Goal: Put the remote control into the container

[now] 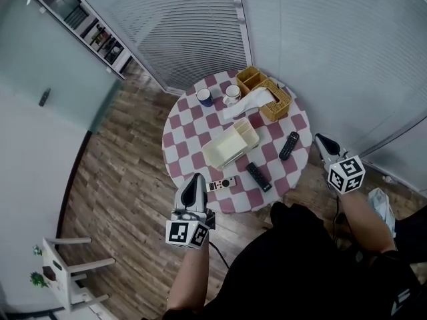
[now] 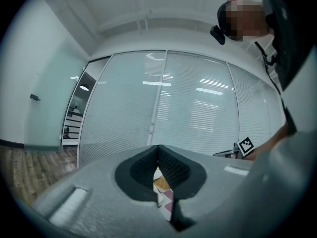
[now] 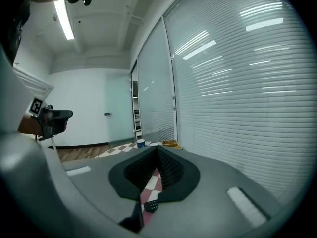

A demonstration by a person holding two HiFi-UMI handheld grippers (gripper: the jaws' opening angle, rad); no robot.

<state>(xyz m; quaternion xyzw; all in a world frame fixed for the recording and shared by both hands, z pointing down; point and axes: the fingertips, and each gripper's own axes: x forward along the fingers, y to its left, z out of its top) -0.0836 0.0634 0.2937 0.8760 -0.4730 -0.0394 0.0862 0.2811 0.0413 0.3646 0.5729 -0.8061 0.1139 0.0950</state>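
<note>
- Three remotes lying loose on the checkered counter (image 1: pixel 183 135), none in the box yet: pale remote (image 1: pixel 221 184) by the near edge, black remote (image 1: pixel 259 177) just to its right, second black remote (image 1: pixel 289 145) further right and a bit further back.
- Cream container (image 1: pixel 231 143) parked mid-counter, just behind the pale remote and the black remote, not touching any of the three.
- Left gripper (image 1: pixel 198 179) hovering at the near-left rim of the counter, tip right beside the pale remote; can't tell if it's actually touching. Fingers clenched tight together, nothing between them.
- Right gripper (image 1: pixel 320 139) hanging off the right rim, near the second black remote but clear of it. Same deal: fingers clenched, empty.
- Wicker basket (image 1: pixel 277 102) at the far side of the counter with a white cloth (image 1: pixel 248 102) spilling out of it toward the container.
- Blue cup (image 1: pixel 205 97) and white cup (image 1: pixel 231 94) side by side, just left of the basket.
- Around all that: wood floor (image 1: pixel 127 179), glass walls with blinds (image 1: pixel 193 25), white chair (image 1: pixel 67 272) down in the near-left corner.
</note>
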